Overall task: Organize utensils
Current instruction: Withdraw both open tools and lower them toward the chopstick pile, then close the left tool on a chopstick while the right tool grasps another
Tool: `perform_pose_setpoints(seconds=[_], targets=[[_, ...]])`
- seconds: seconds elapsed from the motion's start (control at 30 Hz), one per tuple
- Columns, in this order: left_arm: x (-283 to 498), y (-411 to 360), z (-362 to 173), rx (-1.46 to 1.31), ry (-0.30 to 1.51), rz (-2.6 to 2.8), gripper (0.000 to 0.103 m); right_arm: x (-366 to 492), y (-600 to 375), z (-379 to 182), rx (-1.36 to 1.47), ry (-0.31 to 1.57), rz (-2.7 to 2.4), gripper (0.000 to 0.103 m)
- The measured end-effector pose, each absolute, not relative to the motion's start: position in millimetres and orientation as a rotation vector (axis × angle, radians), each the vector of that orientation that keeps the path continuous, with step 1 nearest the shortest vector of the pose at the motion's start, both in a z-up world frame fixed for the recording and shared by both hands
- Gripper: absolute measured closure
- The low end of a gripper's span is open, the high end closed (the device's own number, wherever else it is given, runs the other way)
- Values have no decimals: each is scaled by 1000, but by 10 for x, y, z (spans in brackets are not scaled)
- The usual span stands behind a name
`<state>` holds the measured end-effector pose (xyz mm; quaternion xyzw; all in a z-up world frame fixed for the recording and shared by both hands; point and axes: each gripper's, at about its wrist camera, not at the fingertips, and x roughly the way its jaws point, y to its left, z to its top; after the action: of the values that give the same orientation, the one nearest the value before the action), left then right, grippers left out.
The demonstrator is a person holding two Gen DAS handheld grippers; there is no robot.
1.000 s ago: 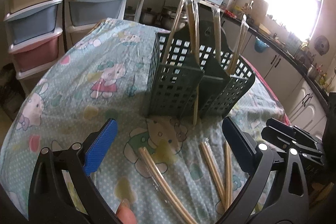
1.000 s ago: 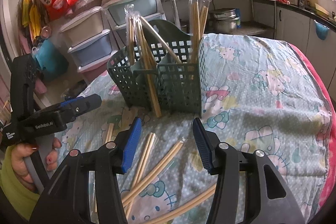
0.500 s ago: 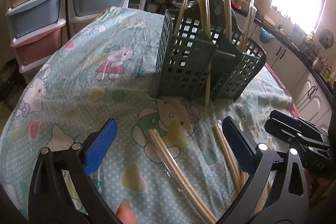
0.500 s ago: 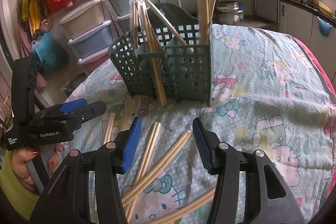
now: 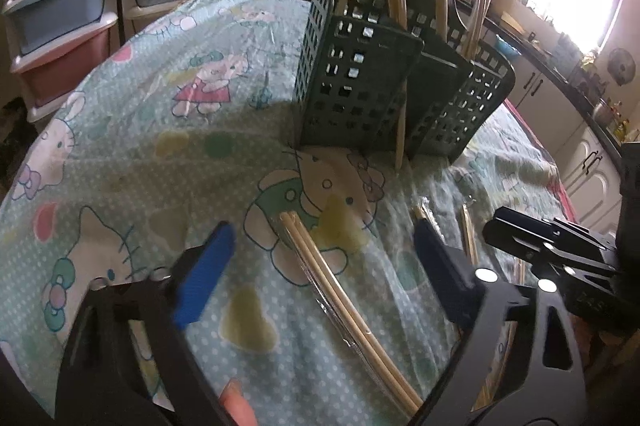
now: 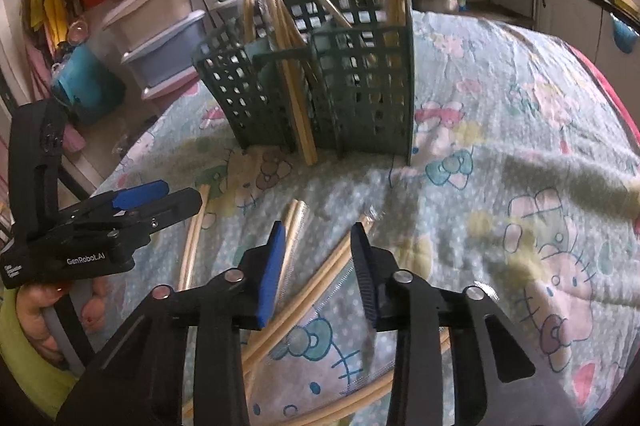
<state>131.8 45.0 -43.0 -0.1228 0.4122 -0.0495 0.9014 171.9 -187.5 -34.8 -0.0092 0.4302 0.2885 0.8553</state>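
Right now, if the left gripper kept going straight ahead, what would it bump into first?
Most likely the wrapped chopsticks lying on the tablecloth between the open left gripper fingers. If it stayed above them, the green basket stands next in line. Depth is hard to judge here.

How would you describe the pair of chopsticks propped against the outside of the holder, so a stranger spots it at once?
Find the dark green lattice utensil holder standing on the cartoon-print tablecloth. One pair of wooden chopsticks leans against its outer front with the tips on the cloth. The others stand inside the holder or lie flat.
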Motion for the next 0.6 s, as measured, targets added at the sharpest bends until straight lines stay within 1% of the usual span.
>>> perform_pose_setpoints(seconds=[0.07, 0.1, 0.17, 0.2, 0.23, 0.33, 0.53, 0.6], targets=[[1333, 446, -472, -274, 873, -128, 42, 1753, -1877, -389, -18, 926, 592, 73], [1336, 448, -494, -287, 883, -136, 45, 1773, -1876, -412, -16, 937, 584, 73], [1357, 456, -544, -309, 908, -149, 57, 1833, -1879, -480, -10, 970, 568, 73], [1369, 457, -561, -315, 916, -151, 59, 1868, -1881, -518, -4, 990, 559, 73], [1381, 461, -578, -318, 923, -151, 61, 1902, -1883, -553, 6, 1007, 556, 74], [1419, 486, -609, -332, 941, -146, 62, 1989, -1891, -620, 40, 1042, 553, 75], [1515, 520, -638, -360, 963, -141, 62, 2100, -1852, -641, 50, 1065, 554, 75], [1553, 528, -644, -360, 965, -137, 64, 2118, -1838, -632, 42, 1066, 550, 76]])
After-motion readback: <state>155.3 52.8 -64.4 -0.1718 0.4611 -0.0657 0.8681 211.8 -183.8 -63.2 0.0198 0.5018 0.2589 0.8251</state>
